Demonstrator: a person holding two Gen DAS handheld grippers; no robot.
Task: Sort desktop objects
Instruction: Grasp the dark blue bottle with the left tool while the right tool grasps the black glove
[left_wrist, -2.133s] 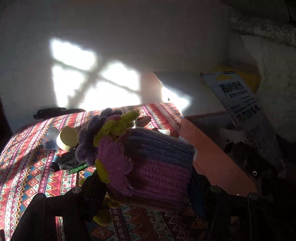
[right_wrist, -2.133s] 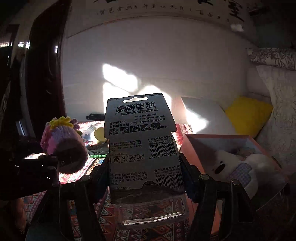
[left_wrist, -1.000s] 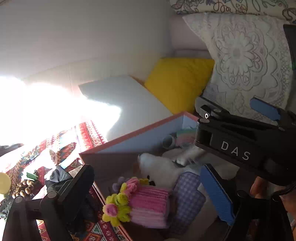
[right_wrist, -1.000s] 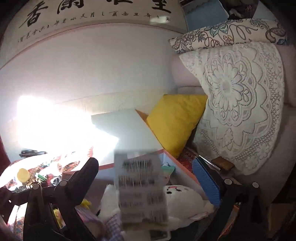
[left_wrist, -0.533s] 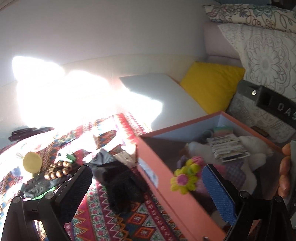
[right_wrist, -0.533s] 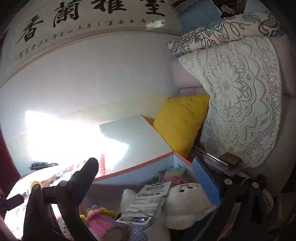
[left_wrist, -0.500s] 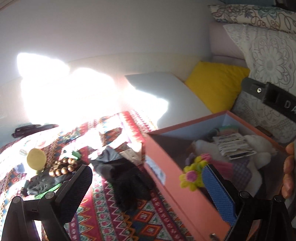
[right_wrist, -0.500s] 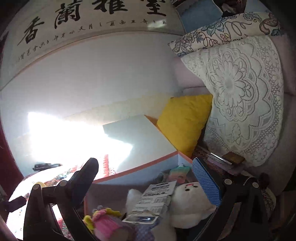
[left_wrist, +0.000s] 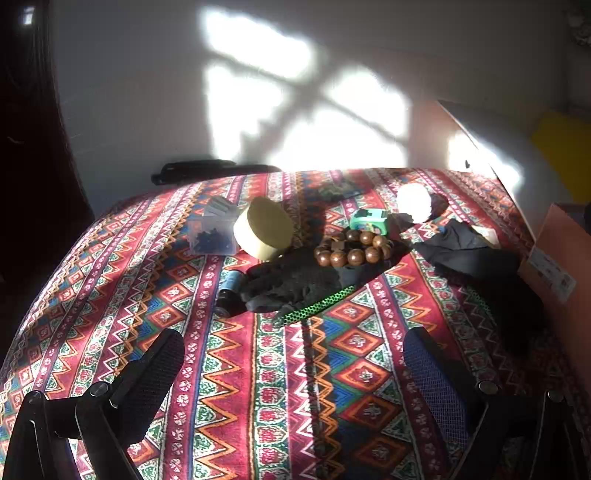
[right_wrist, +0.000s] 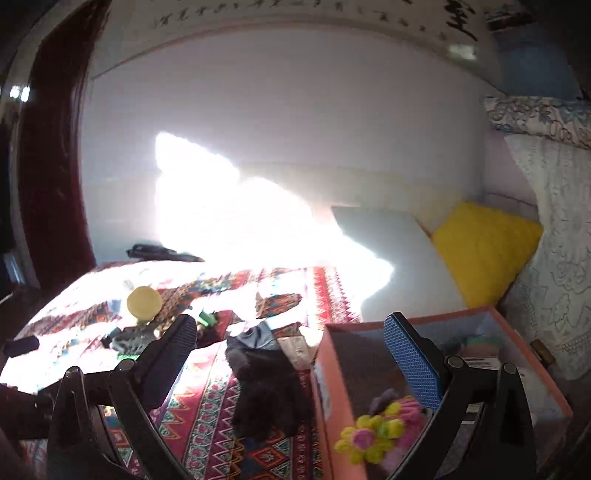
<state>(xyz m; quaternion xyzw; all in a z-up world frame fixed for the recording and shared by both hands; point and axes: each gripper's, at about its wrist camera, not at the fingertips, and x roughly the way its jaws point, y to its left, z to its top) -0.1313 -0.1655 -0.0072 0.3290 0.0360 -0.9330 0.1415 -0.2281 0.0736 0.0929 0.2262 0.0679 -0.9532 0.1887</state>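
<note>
With both claws spread and empty, drop your left claw (left_wrist: 291, 373) straight over the bead bracelet (left_wrist: 352, 247), clear of the black glove (left_wrist: 291, 282) beneath.

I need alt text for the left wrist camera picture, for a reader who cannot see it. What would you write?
The open, empty left claw hovers over a red patterned tablecloth with scattered items: a wooden bead bracelet lying on a black glove, a yellow tape roll, a clear plastic box and a green tape measure. An orange box shows at the right edge.
</note>
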